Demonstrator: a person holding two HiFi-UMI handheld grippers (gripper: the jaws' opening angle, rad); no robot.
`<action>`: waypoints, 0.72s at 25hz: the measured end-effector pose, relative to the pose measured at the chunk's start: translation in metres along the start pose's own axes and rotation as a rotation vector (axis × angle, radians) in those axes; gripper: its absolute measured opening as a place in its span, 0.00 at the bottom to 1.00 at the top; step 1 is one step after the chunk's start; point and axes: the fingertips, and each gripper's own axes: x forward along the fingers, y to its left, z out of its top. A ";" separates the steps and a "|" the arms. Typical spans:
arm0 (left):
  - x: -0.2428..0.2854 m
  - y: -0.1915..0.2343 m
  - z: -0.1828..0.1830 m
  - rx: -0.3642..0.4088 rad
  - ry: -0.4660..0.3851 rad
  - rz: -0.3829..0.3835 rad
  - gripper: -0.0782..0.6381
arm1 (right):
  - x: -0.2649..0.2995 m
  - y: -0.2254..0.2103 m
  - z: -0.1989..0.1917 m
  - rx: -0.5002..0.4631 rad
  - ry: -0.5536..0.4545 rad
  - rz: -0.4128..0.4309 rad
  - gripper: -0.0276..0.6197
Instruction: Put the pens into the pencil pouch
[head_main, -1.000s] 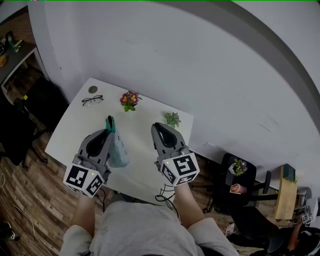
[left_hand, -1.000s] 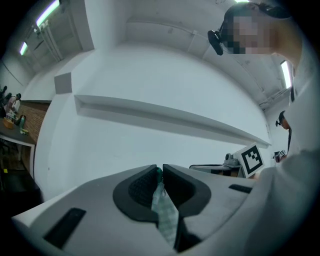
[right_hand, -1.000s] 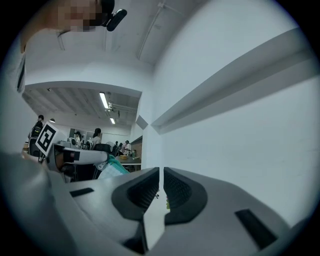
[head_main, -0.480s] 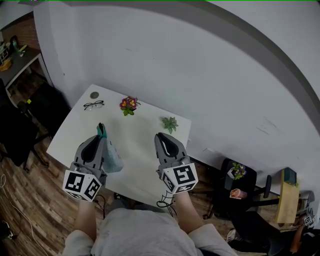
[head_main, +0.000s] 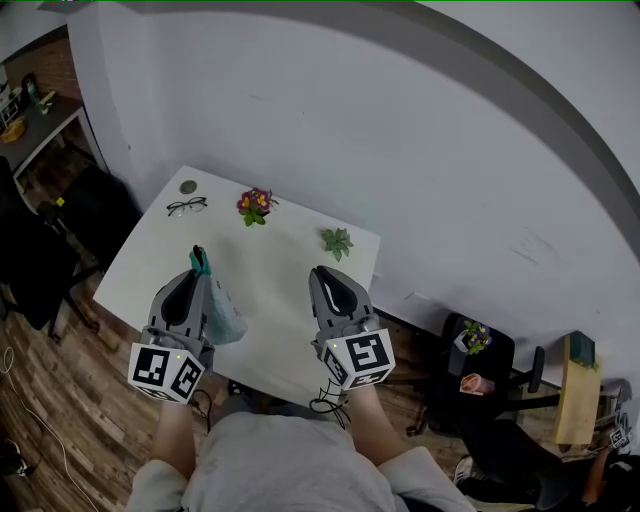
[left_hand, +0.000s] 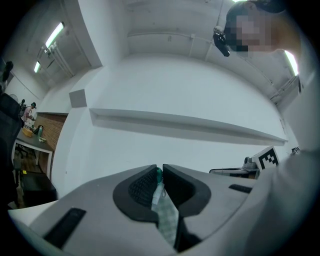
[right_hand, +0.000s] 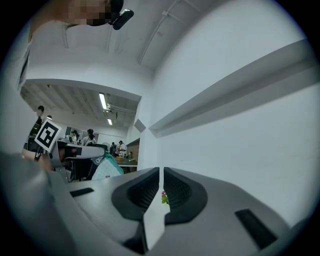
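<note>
pouch in left tongs, no pens in sight

the pouch (head_main: 224, 312) is clamped at its teal end by the left tongs (head_main: 199, 258) and is held over the table (head_main: 275, 300), its long axis trailing back along them toward the person. the right tongs (head_main: 323, 273), near beside it, are closed on nothing. no pens are seen.

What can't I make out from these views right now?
- Pens: none shows in any view. The pale teal fabric pouch is opaque, so its contents cannot be told.
- Pouch opening: in the head view it is covered by the left tongs; the left gripper view shows only a pinched strip of fabric.
- Small round dark object at the far corner of the white table: too small in the head view to identify.
</note>
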 end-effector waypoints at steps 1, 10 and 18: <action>-0.001 -0.001 0.000 -0.005 -0.002 0.002 0.19 | -0.001 0.000 0.000 0.000 0.000 -0.001 0.11; -0.003 -0.006 -0.002 -0.019 -0.010 0.006 0.19 | -0.009 0.000 -0.002 -0.004 0.000 -0.009 0.11; -0.001 -0.010 0.000 -0.029 -0.027 -0.013 0.19 | -0.009 0.001 -0.003 -0.005 0.001 -0.007 0.11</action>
